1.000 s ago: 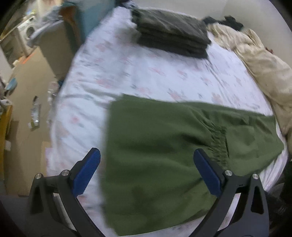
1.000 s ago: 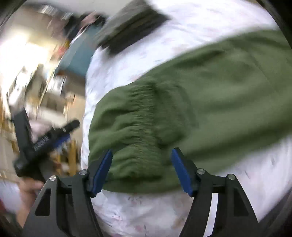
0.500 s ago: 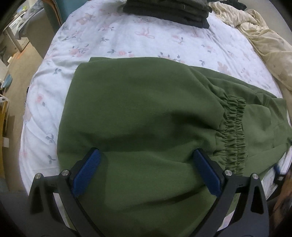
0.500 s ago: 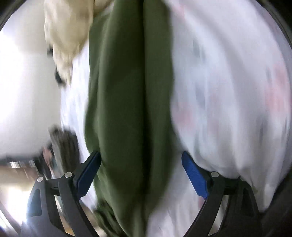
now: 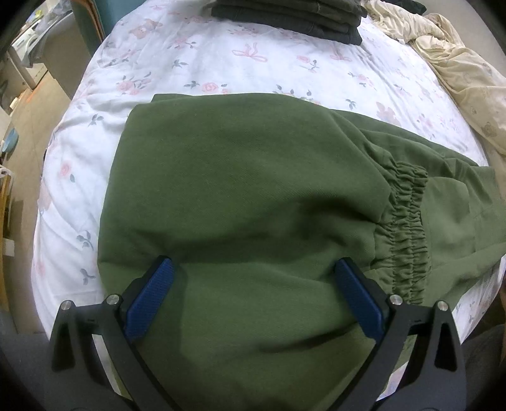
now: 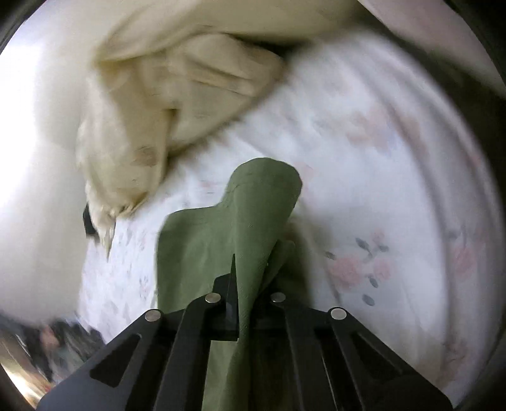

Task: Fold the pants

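Green pants (image 5: pixel 253 189) lie folded over on the floral bedsheet (image 5: pixel 221 63), the gathered elastic band (image 5: pixel 408 234) at the right. My left gripper (image 5: pixel 253 284) is open, its blue pads (image 5: pixel 148 297) spread wide and resting low on the near part of the pants. My right gripper (image 6: pixel 249 275) is shut on a corner of the green pants (image 6: pixel 253 205), which sticks up between its closed jaws above the sheet (image 6: pixel 379 189).
A stack of folded dark clothes (image 5: pixel 291 15) lies at the far side of the bed. A crumpled cream blanket (image 5: pixel 458 69) lies at the right, also in the right wrist view (image 6: pixel 158 110). The bed's left edge drops to the floor (image 5: pixel 19 132).
My left gripper moved down and closer onto the pants. My right gripper swung round to the pants' end and closed on a corner of the fabric.
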`<state>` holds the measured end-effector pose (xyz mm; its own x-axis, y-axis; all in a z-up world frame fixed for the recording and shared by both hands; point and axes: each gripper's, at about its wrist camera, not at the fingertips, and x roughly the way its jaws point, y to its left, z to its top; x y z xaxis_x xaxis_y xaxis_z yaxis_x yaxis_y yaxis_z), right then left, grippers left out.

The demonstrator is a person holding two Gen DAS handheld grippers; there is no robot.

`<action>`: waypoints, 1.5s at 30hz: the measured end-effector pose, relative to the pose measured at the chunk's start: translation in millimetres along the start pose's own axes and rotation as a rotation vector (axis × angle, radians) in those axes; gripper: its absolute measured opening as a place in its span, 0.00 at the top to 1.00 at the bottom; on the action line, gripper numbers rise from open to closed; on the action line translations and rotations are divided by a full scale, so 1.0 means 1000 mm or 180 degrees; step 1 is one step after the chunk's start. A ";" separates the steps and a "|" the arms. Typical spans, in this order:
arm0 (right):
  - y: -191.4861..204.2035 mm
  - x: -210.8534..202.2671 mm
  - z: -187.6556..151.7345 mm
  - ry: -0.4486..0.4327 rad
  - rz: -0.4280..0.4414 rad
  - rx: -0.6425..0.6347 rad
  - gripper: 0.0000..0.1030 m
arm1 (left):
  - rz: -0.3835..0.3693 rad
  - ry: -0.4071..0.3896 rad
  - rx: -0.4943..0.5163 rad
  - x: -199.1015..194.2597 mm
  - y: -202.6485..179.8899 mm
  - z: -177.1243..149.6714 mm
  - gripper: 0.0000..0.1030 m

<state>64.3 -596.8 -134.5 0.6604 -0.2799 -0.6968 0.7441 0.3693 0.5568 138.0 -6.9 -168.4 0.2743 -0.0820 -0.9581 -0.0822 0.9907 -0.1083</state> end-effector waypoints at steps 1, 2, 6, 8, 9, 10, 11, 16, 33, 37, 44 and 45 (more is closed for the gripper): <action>0.007 -0.004 0.000 -0.0048 -0.0005 -0.0175 0.98 | -0.0005 0.0001 -0.0003 0.000 0.000 0.000 0.02; 0.021 -0.011 -0.002 -0.0088 0.0016 -0.0385 0.98 | -0.0006 0.0007 -0.0011 0.000 0.000 0.000 0.02; 0.070 -0.037 -0.002 -0.0083 0.0401 -0.1032 0.98 | -0.0061 0.0020 -0.0084 -0.002 0.001 0.001 0.02; 0.102 -0.056 -0.013 0.0051 0.0738 -0.1395 0.98 | -0.0098 0.0026 -0.0111 -0.004 0.002 0.001 0.02; 0.116 -0.065 -0.020 0.0043 0.0831 -0.1567 0.98 | -0.0121 0.0026 -0.0122 -0.006 0.002 0.001 0.02; 0.134 -0.079 -0.031 0.0035 0.0983 -0.1790 0.98 | -0.0143 0.0023 -0.0133 -0.007 0.003 0.001 0.02; 0.150 -0.089 -0.041 0.0056 0.1116 -0.1975 0.98 | -0.0157 0.0021 -0.0143 -0.008 0.003 0.001 0.02; 0.225 -0.147 -0.149 0.0322 0.1882 -0.3057 0.98 | -0.0247 -0.0025 -0.0235 -0.018 0.008 0.001 0.02; 0.159 -0.150 -0.317 0.2343 0.2192 -0.4179 0.40 | -0.0327 -0.0409 -0.0922 -0.065 0.066 -0.002 0.04; 0.156 -0.113 -0.290 0.1996 0.1471 -0.3729 0.60 | -0.0547 -0.0354 -0.0197 -0.059 0.007 -0.003 0.04; 0.126 -0.060 -0.352 0.2897 0.0788 -0.3898 0.72 | -0.0221 0.0146 0.0470 -0.020 -0.038 -0.023 0.05; 0.128 -0.067 -0.343 0.2950 0.0879 -0.3819 0.72 | -0.0248 0.0142 0.0424 -0.021 -0.036 -0.024 0.07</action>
<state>80.8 -226.7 -171.7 0.1285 0.3781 -0.9168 -0.2032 0.9149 0.3488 112.5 -43.1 -151.1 0.2318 -0.1610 -0.9593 0.0663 0.9865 -0.1495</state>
